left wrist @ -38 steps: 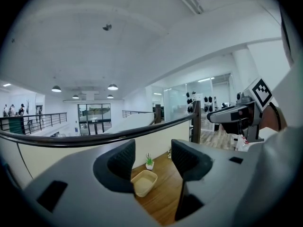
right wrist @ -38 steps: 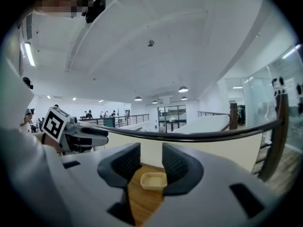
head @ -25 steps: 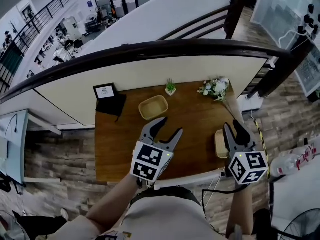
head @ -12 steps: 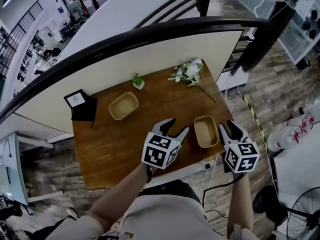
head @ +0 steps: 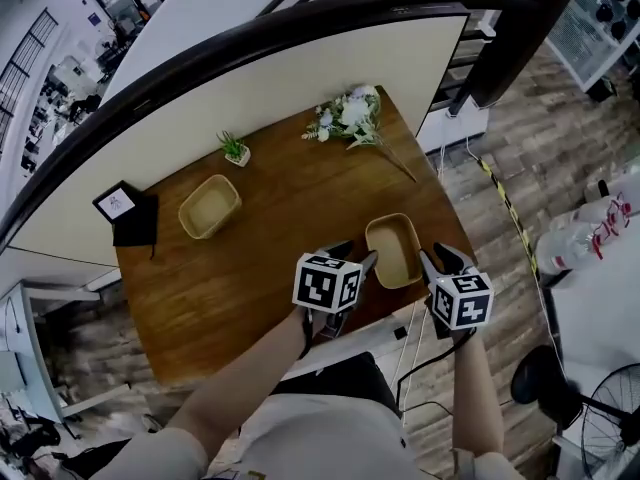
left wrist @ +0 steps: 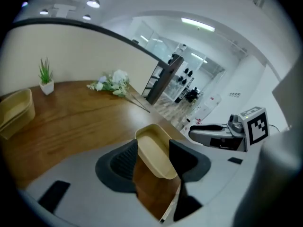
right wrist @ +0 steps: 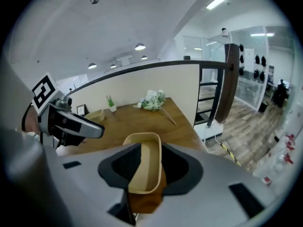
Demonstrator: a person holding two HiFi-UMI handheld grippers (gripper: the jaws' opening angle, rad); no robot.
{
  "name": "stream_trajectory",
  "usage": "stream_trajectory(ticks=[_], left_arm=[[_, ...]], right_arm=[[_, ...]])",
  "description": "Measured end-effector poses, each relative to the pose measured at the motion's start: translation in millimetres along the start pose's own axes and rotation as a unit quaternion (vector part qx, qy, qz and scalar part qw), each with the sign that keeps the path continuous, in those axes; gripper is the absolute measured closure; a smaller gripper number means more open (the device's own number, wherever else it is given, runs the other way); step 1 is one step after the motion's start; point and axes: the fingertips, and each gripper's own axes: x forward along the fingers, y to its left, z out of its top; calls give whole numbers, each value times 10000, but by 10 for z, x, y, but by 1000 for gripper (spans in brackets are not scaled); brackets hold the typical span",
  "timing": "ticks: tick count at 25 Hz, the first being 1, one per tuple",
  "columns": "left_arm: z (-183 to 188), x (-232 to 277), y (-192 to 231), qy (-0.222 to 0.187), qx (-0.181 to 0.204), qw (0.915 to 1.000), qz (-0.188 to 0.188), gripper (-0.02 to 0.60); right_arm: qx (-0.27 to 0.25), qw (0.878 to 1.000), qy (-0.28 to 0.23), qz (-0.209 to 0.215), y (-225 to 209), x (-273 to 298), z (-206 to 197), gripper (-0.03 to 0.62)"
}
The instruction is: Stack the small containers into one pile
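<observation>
Now left tongs [head: 358, 254] closing, container [head: 393, 250] between; right [head: 445, 260] parted.

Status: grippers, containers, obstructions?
Left gripper open, jaws just closing, near container showing between them, not gripped. Right gripper open, at same container's other side. Second container far left, unstacked. Nothing between them.

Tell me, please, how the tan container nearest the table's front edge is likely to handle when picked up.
The tan container looks thin-walled and empty, so it is probably light. Its low, wide shape should not roll or tip readily. Its smooth, sloping walls might slip from a side pinch.
</observation>
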Motion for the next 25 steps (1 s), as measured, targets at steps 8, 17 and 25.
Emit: stream_trajectory(ticks=[8,17,25], left_arm=[[-438,585,120,414,-614,9972,-53,393],[-554,813,154,570,-805,9941,-445,465],[-305,253,189,150,-869,9950,-459,506]], right_arm=[[153,9992,367,49,-149,421,-426,457],[135,9984,539,-44,-154,625,-648,555],[-80,9996,77,251,263,353,-93,571]])
